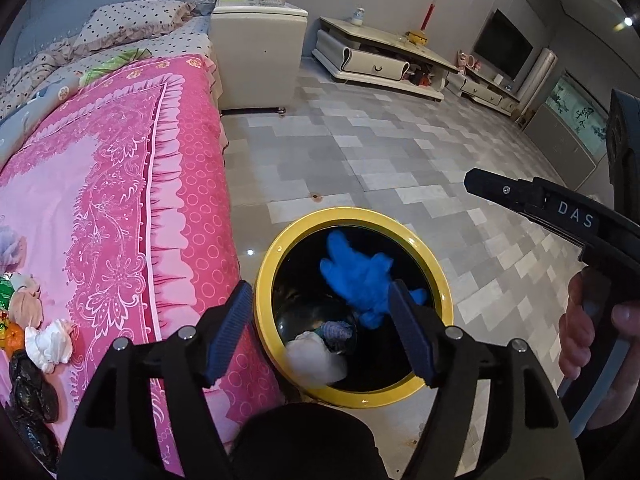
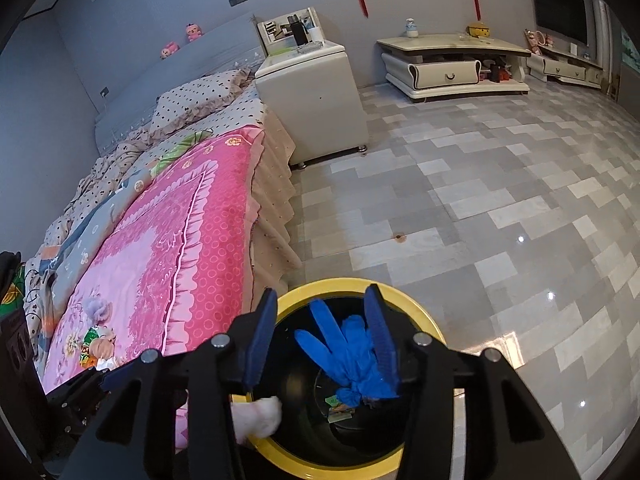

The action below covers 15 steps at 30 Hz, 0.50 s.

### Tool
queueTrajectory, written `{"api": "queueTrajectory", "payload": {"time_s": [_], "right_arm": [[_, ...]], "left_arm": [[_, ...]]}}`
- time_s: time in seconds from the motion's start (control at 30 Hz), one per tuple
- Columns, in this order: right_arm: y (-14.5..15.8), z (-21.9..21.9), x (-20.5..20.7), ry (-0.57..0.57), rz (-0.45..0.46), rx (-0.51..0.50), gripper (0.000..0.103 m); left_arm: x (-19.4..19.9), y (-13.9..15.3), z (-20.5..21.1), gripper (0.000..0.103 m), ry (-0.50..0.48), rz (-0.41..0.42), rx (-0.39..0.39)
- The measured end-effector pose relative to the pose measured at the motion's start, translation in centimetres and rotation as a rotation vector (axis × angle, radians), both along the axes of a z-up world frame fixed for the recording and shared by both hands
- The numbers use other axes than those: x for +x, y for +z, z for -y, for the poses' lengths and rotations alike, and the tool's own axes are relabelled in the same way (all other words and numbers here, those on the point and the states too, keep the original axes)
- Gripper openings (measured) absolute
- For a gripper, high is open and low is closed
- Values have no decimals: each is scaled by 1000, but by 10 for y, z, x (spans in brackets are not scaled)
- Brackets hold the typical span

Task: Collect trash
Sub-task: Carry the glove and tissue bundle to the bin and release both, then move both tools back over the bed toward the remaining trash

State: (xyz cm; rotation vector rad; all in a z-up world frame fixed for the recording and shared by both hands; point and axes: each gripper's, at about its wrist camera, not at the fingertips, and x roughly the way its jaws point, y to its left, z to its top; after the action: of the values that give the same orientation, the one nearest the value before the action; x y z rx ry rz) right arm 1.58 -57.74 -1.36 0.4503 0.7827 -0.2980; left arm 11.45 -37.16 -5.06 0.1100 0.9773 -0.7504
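floor: grey tiles (image 1: 400, 152), pink bed (image 1: 100, 200) beside
bin (image 2: 420, 312): yellow rim, blue glove (image 2: 344, 344) inside
left claw (image 1: 320, 332): wide apart, empty
right claw (image 2: 324, 340): parted, glove loose between

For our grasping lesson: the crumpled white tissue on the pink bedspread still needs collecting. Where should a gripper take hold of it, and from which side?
Grip the white tissue across its raised, bunched middle, coming down from above. It lies as a soft heap on the flat bedspread, so its crumpled folds should squeeze between the pads. A black bag and an orange item crowd it, leaving the top freest.
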Motion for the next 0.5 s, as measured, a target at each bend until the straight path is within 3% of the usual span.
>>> {"api": "queueTrajectory", "payload": {"time_s": [0.23, 0.5], "right_arm": [[5, -5, -5, -6, 6, -18, 49], [34, -46, 2, 65, 56, -68, 63]], "left_arm": [[2, 10, -18, 78, 21, 33, -5], [24, 37, -80, 86, 146, 108, -9]]}}
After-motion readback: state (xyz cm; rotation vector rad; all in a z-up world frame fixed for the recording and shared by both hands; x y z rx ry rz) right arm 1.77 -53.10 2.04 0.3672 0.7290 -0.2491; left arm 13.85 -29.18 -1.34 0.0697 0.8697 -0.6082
